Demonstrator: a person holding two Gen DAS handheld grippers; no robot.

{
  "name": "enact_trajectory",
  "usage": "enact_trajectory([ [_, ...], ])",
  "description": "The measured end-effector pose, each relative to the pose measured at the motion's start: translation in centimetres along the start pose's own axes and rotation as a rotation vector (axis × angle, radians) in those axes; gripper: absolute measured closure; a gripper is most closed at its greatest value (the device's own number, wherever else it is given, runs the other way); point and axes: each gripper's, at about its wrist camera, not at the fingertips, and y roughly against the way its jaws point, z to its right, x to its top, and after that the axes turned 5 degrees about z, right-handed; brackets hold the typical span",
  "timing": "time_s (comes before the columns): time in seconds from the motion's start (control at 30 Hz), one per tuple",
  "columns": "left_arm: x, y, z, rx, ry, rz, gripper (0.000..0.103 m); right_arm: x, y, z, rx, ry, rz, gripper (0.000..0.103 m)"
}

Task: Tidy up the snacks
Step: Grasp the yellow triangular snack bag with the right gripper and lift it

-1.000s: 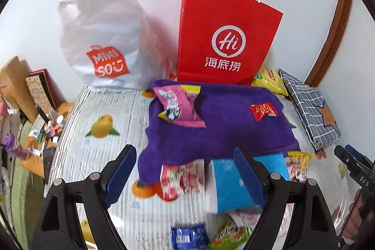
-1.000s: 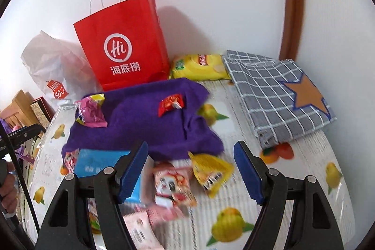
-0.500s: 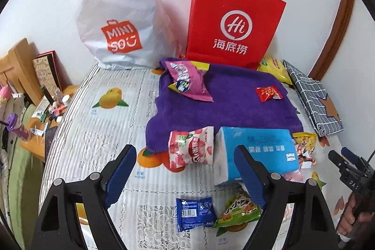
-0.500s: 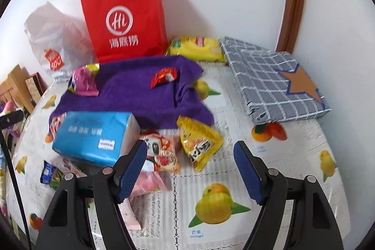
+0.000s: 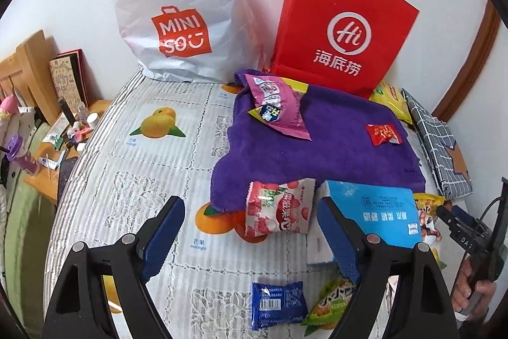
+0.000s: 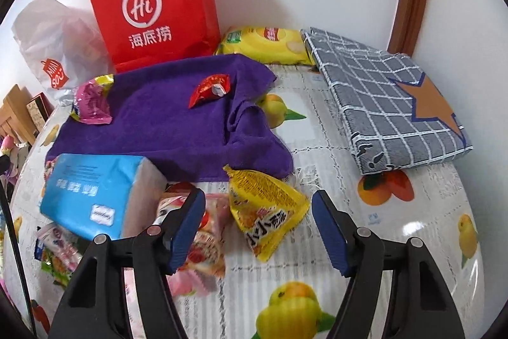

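Right wrist: yellow snack pouch (image 6: 268, 212) lies between wide-open right claw (image 6: 258, 228) fingers.

Both claws, left claw (image 5: 250, 239) and right claw (image 6: 258, 229), draw back from the snacks; the blue tissue pack (image 5: 377, 212) now shows whole.

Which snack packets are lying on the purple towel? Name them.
Two: the pink-and-yellow foil packet at the back left corner of the purple towel, and the small red wrapper near its right side. Other packets lie off it, on the tablecloth.
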Motion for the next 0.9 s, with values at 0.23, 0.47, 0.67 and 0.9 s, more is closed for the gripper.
enact_trajectory([
  [0.23, 0.0, -1.6, -0.7, 0.017, 0.013, -0.027, 0.019, -0.1, -3.1, 0.7, -0.007, -0.002, -0.052, 0.033],
  [0.47, 0.0, -2.6, -0.8, 0.033, 0.006, -0.047, 0.019, -0.2, -5.0, 1.5, 0.012, -0.025, -0.086, 0.031],
  [0.67, -0.1, -3.4, -0.7, 0.049, 0.002, -0.063, 0.019, -0.2, -5.8, 2.1, 0.041, -0.050, -0.103, 0.029],
  [0.9, -0.8, -4.3, -0.4, 0.047, -0.012, -0.089, 0.019, -0.5, -4.9, 2.3, 0.021, -0.060, -0.066, 0.039],
])
